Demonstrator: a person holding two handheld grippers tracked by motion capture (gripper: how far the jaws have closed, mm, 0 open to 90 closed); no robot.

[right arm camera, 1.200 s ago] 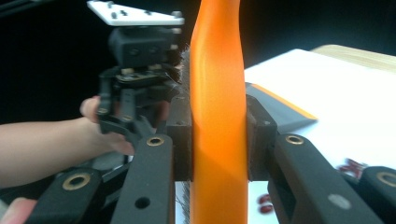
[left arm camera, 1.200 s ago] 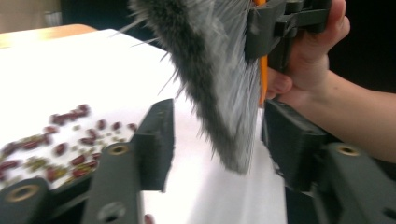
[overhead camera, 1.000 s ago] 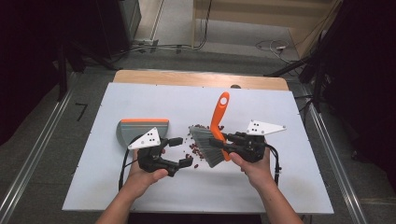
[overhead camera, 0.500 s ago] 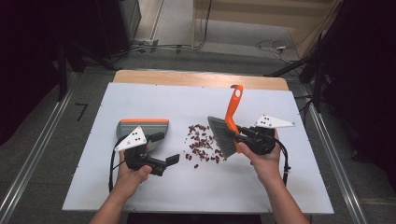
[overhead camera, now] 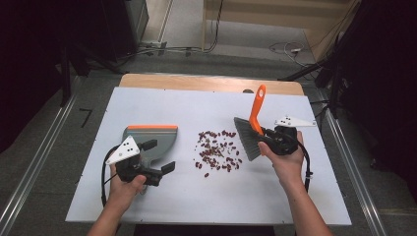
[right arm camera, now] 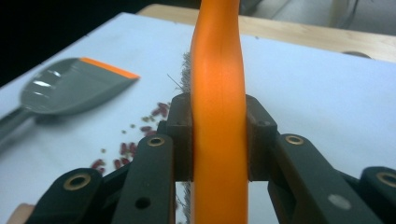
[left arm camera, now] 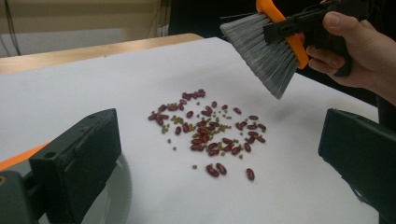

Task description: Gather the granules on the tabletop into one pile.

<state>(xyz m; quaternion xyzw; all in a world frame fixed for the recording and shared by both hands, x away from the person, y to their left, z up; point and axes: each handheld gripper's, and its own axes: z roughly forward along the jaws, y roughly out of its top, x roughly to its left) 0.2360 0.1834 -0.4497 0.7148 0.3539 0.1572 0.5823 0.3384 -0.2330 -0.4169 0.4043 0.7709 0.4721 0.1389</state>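
1. White tabletop sheet (overhead camera: 147,105) covering the work surface.
2. Bare wooden table edge (overhead camera: 206,82) along the far side.
3. Grey floor (overhead camera: 44,132) with metal rails (overhead camera: 29,177) on both sides.
4. Cables (overhead camera: 162,49) and a white power strip (overhead camera: 294,49) behind the table.

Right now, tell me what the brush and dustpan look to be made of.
Brush: smooth, slightly glossy orange handle, likely moulded plastic; fine grey bristles, probably synthetic. Dustpan: grey, shiny with highlights, likely hard plastic; its orange front lip may be rubber, cannot tell.
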